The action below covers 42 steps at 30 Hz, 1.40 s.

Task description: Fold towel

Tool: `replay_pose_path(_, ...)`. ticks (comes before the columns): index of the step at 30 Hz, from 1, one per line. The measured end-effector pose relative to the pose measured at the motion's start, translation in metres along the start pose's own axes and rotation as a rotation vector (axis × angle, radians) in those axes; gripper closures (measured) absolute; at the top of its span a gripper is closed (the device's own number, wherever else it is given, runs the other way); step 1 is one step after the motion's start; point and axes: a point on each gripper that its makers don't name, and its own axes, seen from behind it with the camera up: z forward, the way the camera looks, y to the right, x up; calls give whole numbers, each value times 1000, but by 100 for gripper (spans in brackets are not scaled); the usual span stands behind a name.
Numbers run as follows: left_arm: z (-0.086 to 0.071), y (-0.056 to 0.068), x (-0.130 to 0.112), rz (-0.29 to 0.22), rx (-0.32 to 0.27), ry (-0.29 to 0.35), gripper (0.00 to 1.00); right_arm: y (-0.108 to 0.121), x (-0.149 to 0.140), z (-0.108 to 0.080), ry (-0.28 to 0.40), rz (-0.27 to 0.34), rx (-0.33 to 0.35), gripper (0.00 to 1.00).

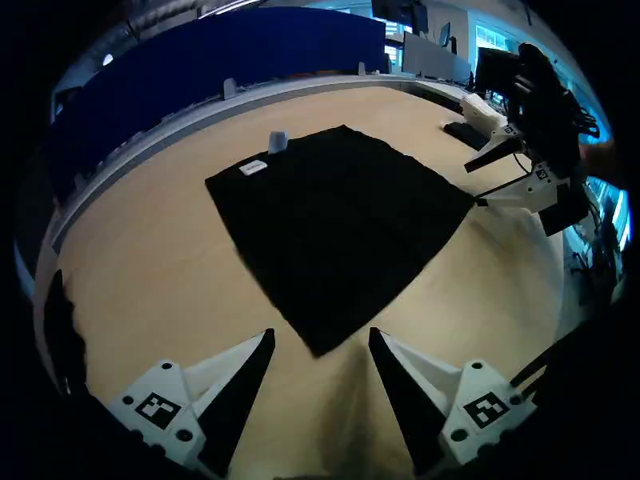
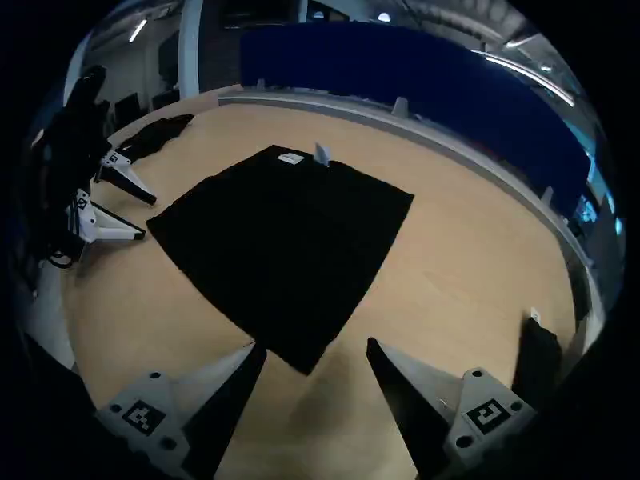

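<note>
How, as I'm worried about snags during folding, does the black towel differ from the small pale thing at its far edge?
The towel is black; the small pale thing is whitish. The towel lies flat and spread out; the pale thing stands upright. The towel covers a wide patch of the table; the pale thing is tiny beside it. Both rest on the table; whether they touch is unclear.

The left claw [image 1: 321,330] and right claw [image 2: 315,343] hover, fingers spread wide.

both overlook towel [image 1: 336,224] (from adjacent corners)
</note>
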Motion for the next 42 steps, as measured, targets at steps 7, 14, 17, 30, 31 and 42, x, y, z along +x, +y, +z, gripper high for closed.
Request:
replay_pose_path(7,0,1,-7,3,-14,-39,18,-2,-3,4,-13,13,15,7)
replay_pose_path(14,3,1,-6,-8,-9,-48,30,-5,-7,10,-27,42,35,24)
replay_pose_path(17,3,1,-7,-11,-8,-51,35,-7,-8,11,-30,48,43,31)
replay_pose_path(30,3,1,-8,-5,-4,-59,61,-16,-16,11,-54,30,59,58)
replay_pose_path(31,2,2,-8,-5,-5,-59,62,-15,-16,11,-54,33,58,61)
replay_pose_path(42,3,-1,-9,-11,16,-67,89,-13,-15,12,-66,58,59,83)
